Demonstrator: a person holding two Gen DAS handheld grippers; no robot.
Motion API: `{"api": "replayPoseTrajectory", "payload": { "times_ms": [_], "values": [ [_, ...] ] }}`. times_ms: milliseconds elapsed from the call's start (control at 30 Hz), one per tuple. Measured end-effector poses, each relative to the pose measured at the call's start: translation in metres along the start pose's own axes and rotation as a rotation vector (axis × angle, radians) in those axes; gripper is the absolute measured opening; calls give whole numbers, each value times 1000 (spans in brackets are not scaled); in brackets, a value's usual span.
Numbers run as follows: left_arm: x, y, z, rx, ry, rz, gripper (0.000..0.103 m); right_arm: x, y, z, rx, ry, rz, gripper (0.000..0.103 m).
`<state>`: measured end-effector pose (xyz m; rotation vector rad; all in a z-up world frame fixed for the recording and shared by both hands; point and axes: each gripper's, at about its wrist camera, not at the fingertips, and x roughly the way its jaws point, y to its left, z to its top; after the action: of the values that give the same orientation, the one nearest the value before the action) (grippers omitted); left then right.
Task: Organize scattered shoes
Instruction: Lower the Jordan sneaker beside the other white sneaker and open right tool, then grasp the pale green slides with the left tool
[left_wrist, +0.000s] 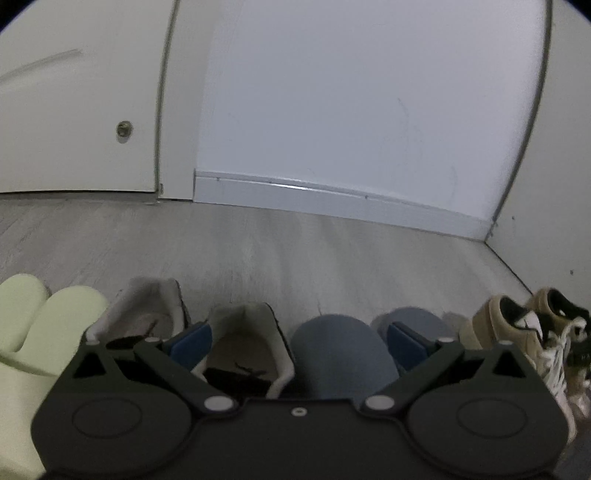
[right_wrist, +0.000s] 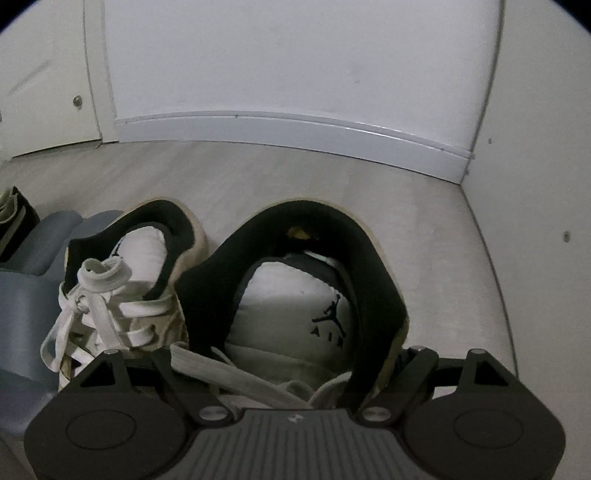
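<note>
Grey floor (left_wrist: 295, 251), shoes ranked heels toward skirting board (left_wrist: 332, 199). Left gripper (left_wrist: 299, 345) fingers wide, empty, straddling blue slipper (left_wrist: 340, 354). Right gripper (right_wrist: 291, 369) spread around tan sneaker (right_wrist: 306, 295); contact unclear.

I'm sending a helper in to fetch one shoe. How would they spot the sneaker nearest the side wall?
Find the corner where the baseboard meets the side wall, then the row of shoes on the floor. The sneaker nearest the side wall ends that row. Unlike the laced twin beside it, its white tongue shows a black jumping figure and lettering.
</note>
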<state>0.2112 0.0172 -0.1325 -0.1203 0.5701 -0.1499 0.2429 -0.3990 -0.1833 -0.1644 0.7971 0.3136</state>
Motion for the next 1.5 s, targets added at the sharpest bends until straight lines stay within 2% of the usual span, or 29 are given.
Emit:
{"api": "replayPoseTrajectory", "payload": {
  "times_ms": [200,333,467,633,867,967,1067,1167,1200,1300,1367,1433,1500],
  "values": [
    [1,0,-4,4,11,-9,103,-13,-18,0,38,61,12,85],
    [0,3,-7,-28,17,-9,103,-7,-33,4,104,155,51,88],
    [-4,9,-8,-66,-5,-3,103,-1,-35,17,73,250,70,89],
    [-6,13,-8,-92,-18,-2,103,-3,-29,33,48,326,37,90],
    [-21,13,-6,-89,-85,3,103,-6,-21,57,15,427,-13,91],
    [-33,20,-2,-106,-139,-3,103,-21,-17,60,20,406,-56,91],
    [-55,27,11,-103,-230,8,103,-37,-10,66,21,371,-87,91],
    [-85,39,23,-112,-315,13,103,-62,-2,75,36,295,-108,91],
    [-94,43,25,-113,-336,18,103,-77,3,81,59,240,-116,91],
    [-129,65,31,-73,-421,96,103,-115,15,87,119,51,-87,93],
    [-150,85,34,-21,-460,177,103,-134,27,87,160,-66,-85,99],
    [-160,98,34,5,-470,213,103,-163,52,79,265,-299,-102,102],
    [-171,123,28,36,-476,265,103,-172,69,70,331,-409,-113,103]
  ]
}}
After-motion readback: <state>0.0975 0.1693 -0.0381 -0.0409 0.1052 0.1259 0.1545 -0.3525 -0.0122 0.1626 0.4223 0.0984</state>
